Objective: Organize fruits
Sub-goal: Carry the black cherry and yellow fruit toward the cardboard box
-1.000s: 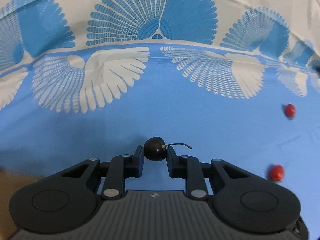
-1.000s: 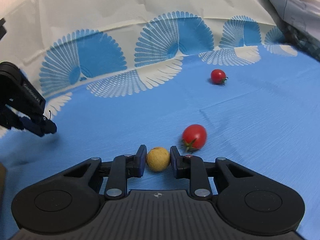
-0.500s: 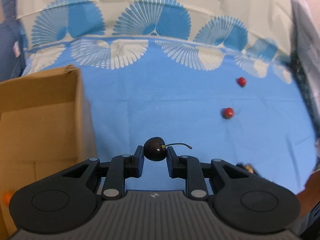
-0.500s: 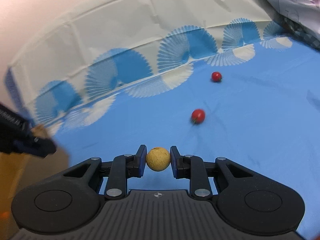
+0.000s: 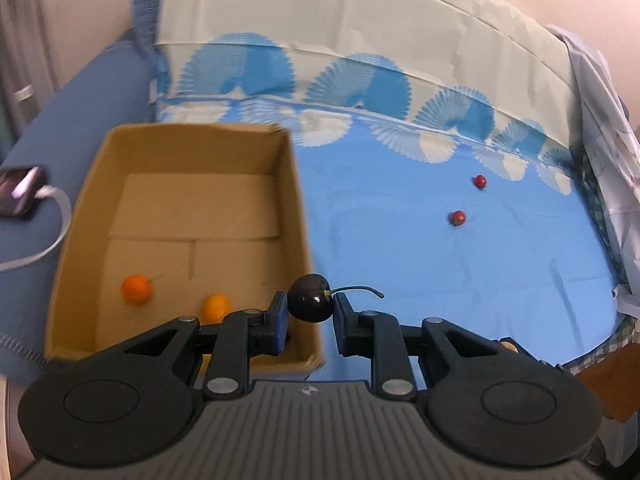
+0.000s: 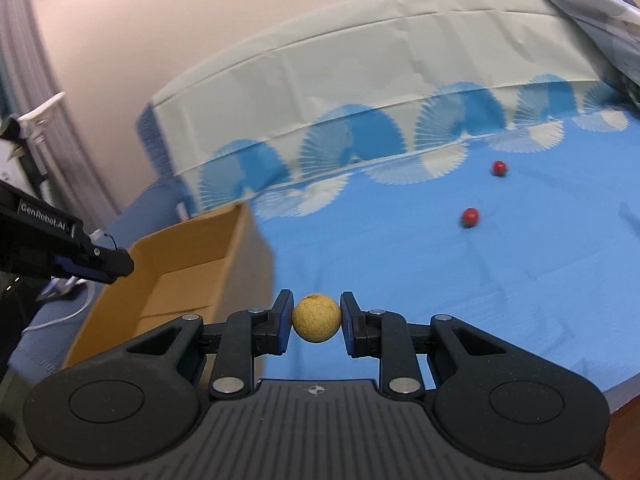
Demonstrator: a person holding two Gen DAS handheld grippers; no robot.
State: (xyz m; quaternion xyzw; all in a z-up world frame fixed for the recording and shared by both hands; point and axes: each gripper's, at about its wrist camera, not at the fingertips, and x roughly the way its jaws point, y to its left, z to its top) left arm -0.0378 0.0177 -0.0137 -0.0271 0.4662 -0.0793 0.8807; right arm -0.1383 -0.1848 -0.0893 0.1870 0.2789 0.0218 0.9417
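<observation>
My left gripper [image 5: 311,309] is shut on a dark cherry [image 5: 310,298] with a curved stem, held above the right wall of an open cardboard box [image 5: 298,200]. Two orange fruits [image 5: 137,289] [image 5: 216,306] lie on the box floor. My right gripper [image 6: 316,319] is shut on a round tan fruit [image 6: 316,318], held over the blue cloth just right of the box [image 6: 224,252]. The left gripper [image 6: 100,262] also shows at the left edge of the right wrist view, over the box. Two red tomatoes [image 5: 458,218] [image 5: 480,181] lie far right on the cloth.
A blue and white patterned cloth [image 5: 440,272] covers the table and rises up the back. A phone with a white cable [image 5: 20,192] lies on a blue cushion left of the box. Pale fabric [image 5: 604,152] is bunched at the right edge.
Both grippers have risen and swung left with their fruits. The box has come into both views, and the tomatoes now look smaller and farther away.
</observation>
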